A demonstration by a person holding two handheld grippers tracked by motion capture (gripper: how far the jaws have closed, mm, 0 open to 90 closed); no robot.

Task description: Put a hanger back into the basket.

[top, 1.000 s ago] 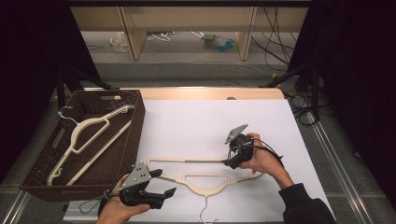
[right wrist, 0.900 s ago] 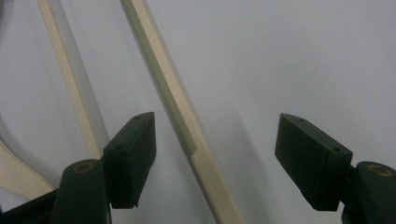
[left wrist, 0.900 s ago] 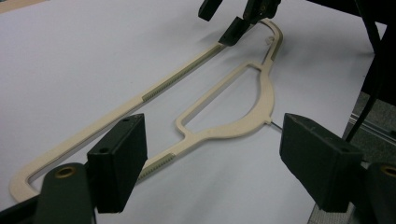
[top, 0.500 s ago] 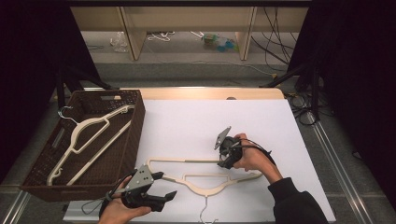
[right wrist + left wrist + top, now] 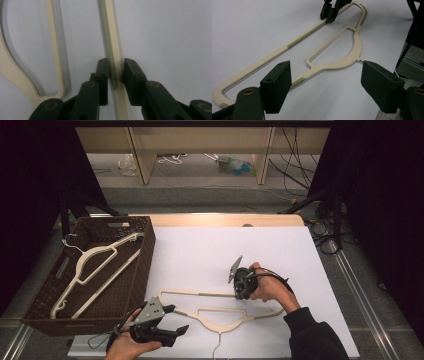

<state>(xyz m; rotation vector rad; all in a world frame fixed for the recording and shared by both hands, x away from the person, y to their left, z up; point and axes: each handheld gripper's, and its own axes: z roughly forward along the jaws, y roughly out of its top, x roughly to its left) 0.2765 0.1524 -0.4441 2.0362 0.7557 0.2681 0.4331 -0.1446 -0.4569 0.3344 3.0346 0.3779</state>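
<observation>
Right gripper view, item one: my right gripper [image 5: 115,72] straddles the hanger's straight bar [image 5: 112,37], one jaw on each side with the ribbed strip between them. The jaws sit close on the bar, yet whether they are clamped on it I cannot tell.

Item two: hanger [image 5: 220,312], cream plastic, lying flat on the white table [image 5: 200,250] toward its near edge. Its long axis runs left to right along that edge, wire hook pointing at the near edge.

Item three: my left gripper [image 5: 167,332], jaws spread wide and empty, hovers above the near-left corner of the table. It points along the hanger toward the right gripper. The hanger's left end lies just ahead of it, so my left hand is nearer that end and my right hand nearer the bar's right part.

Item four: wicker basket [image 5: 145,265] off the table's left edge, holding a second hanger [image 5: 95,265].
</observation>
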